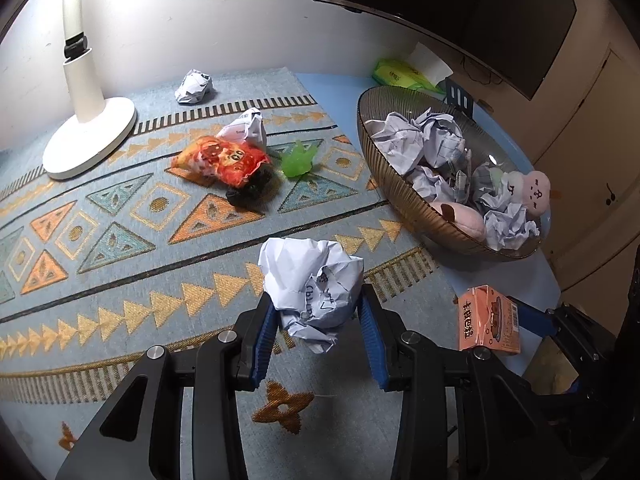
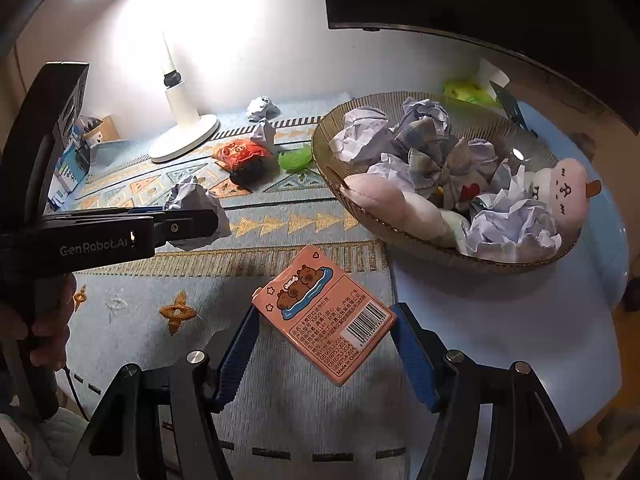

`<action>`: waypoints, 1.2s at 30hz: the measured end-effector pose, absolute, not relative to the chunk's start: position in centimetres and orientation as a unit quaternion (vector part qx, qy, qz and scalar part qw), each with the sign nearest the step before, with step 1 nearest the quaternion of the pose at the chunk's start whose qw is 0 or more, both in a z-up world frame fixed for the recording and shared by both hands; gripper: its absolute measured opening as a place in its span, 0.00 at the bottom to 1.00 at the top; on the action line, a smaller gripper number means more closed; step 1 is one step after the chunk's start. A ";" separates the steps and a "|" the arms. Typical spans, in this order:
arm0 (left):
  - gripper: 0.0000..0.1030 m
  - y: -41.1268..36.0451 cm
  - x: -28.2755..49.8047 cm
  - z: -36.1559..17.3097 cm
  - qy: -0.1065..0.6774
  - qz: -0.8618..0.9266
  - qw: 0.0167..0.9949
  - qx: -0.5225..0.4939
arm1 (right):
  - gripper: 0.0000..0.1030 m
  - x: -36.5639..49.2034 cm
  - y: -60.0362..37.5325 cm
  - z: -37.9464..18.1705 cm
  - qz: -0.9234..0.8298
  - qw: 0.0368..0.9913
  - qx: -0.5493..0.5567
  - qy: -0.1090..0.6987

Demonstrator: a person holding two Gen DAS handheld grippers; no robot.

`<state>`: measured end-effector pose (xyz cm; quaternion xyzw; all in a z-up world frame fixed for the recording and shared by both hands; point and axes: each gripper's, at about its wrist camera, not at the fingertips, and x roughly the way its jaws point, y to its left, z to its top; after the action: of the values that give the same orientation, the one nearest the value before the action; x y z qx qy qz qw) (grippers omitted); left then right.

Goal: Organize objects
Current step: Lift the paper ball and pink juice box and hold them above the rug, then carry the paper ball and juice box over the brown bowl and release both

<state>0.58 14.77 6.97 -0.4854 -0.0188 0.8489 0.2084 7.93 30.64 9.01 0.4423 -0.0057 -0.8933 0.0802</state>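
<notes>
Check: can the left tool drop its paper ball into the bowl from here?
Probably yes. The left tool grips the paper ball, and nothing lies between it and the bowl rim to its right.

Left wrist view: looking steeply down and forward along blue-padded fingers (image 1: pixel 262 340), close over the patterned mat (image 1: pixel 120 208), toward the wall. Right wrist view: same downward tilt, set just to the right, close above the mat edge. Shared by both: lamp base (image 1: pixel 90 136) (image 2: pixel 184 134), ribbed bowl (image 1: pixel 400 184) (image 2: pixel 400 236), mat.
</notes>
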 end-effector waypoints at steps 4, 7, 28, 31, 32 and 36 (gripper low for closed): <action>0.35 14.8 0.6 6.9 -0.018 0.847 0.208 -0.488 | 0.64 7.9 30.6 8.8 -0.891 0.082 0.446 -0.007; 0.35 14.8 0.6 6.9 -0.018 0.847 0.207 -0.490 | 0.64 7.9 30.6 8.8 -0.892 0.080 0.445 -0.007; 0.35 15.6 -0.9 8.8 -0.049 0.847 0.246 -0.469 | 0.64 7.4 32.2 10.8 -0.909 0.058 0.411 -0.031; 0.35 17.6 -2.8 10.2 -0.077 0.841 0.283 -0.454 | 0.64 5.8 33.4 11.8 -0.919 0.026 0.393 -0.027; 0.35 18.4 -3.4 10.5 -0.087 0.837 0.299 -0.449 | 0.64 5.1 33.8 12.0 -0.921 0.012 0.390 -0.025; 0.35 22.6 -5.3 10.5 -0.056 0.841 0.316 -0.436 | 0.64 1.9 36.3 12.6 -0.924 -0.063 0.377 -0.031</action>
<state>-5.25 22.60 10.53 -0.4359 -0.0561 0.8408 0.3161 1.86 36.31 12.57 0.3767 -0.0306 -0.9237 -0.0627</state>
